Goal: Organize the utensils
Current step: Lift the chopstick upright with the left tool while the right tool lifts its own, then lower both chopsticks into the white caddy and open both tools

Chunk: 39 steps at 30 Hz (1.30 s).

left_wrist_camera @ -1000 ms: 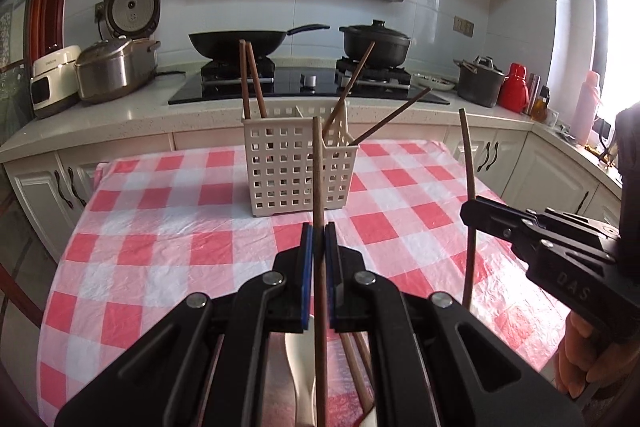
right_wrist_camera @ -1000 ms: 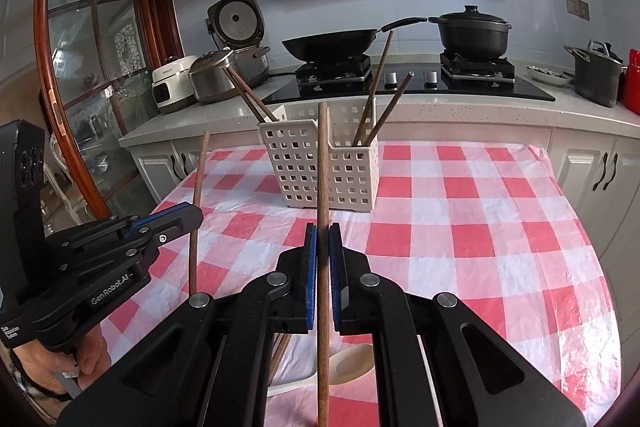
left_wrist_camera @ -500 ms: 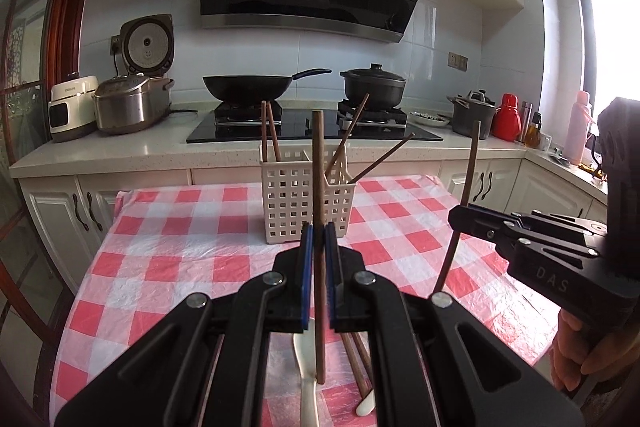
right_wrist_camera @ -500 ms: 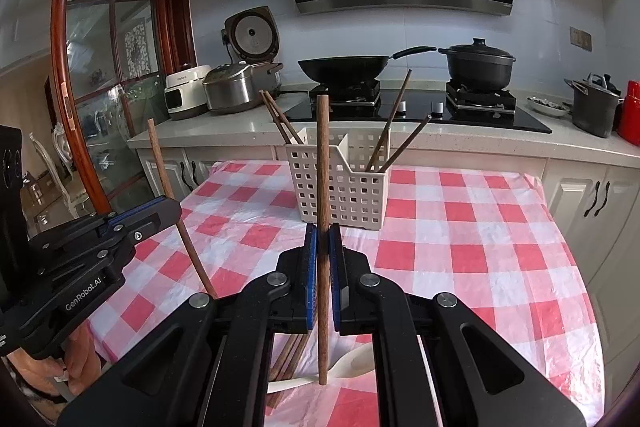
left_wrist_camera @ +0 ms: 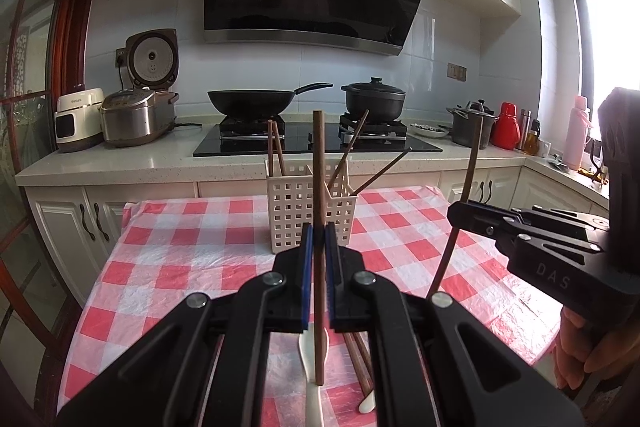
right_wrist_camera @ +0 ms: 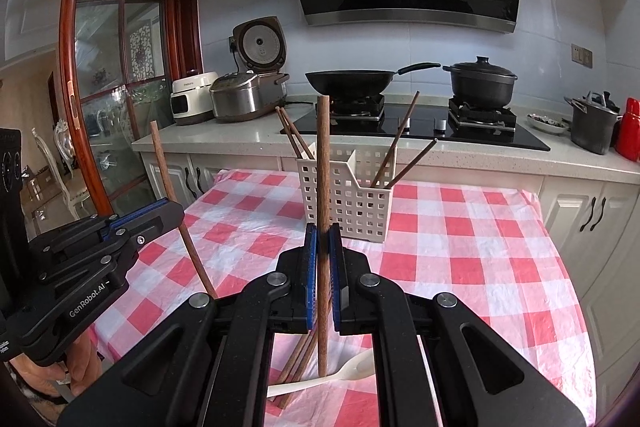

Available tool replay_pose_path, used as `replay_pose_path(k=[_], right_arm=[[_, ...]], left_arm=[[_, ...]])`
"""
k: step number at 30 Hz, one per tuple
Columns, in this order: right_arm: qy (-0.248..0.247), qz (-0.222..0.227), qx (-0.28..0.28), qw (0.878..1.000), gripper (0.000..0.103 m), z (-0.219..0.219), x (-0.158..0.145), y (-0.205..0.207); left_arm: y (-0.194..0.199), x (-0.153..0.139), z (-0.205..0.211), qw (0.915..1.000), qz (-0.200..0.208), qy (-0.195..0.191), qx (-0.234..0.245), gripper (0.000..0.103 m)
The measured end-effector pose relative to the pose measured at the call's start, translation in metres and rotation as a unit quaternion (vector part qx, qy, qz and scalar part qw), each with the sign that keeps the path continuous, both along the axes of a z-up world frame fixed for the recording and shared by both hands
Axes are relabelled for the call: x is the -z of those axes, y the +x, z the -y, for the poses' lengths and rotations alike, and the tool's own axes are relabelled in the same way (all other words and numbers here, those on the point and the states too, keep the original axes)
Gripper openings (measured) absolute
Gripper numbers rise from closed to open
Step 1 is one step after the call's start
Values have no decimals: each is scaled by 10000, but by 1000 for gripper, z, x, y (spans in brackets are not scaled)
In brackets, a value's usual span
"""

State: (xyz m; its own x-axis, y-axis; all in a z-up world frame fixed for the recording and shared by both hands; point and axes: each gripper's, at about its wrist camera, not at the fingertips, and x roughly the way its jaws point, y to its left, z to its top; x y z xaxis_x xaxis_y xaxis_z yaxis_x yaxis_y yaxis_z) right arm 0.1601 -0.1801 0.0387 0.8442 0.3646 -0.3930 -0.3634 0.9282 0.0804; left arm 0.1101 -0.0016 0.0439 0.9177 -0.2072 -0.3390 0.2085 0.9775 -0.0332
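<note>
Each gripper is clamped on one upright chopstick: the left gripper (left_wrist_camera: 319, 255) on its chopstick (left_wrist_camera: 319, 187), the right gripper (right_wrist_camera: 322, 255) on the other chopstick (right_wrist_camera: 322, 167), both held short of the basket (left_wrist_camera: 310, 211). The step in hand looks like carrying them over. Next, each slim brown wooden stick must be tipped down into the white, square-holed plastic basket, which already holds four. More chopsticks (right_wrist_camera: 300, 355) and a pale spoon (right_wrist_camera: 340, 373) lie on the checked cloth (right_wrist_camera: 460, 267), nearer than the basket.
</note>
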Motion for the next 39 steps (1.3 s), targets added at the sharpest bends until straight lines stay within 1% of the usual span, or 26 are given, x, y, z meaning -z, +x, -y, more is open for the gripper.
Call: replay_pose_path(k=[9,16,20,26,29,34,39], right_arm=[[-67,65,-43,9999,7,-5,-3,-1],[-81,222,-15,9997,7,-5,-18,11],[-19,233,-25,9997,7,-3,-25,21],[-54,232,-15,9997,7,-5,-35,38],[-50,271,-9,9996,7,-6,-42,45],[21,299,30,9995,7,-3,-54,64],[118,322,198,9992,7,3,-68,92]], left_arm=[[-4,-3,-4,10000,82,-6,-47,6],[-1,-14,-2,9998,187,78,-36,6],[5,-20,-1,9997,218,98,-25,6],[23,-30,0,9998,166,137,12,6],[33,-41,1,9997,196,159,14,6],[54,-63,2,9997,235,25,17,6],[84,-90,9,9996,280,-80,33,6]])
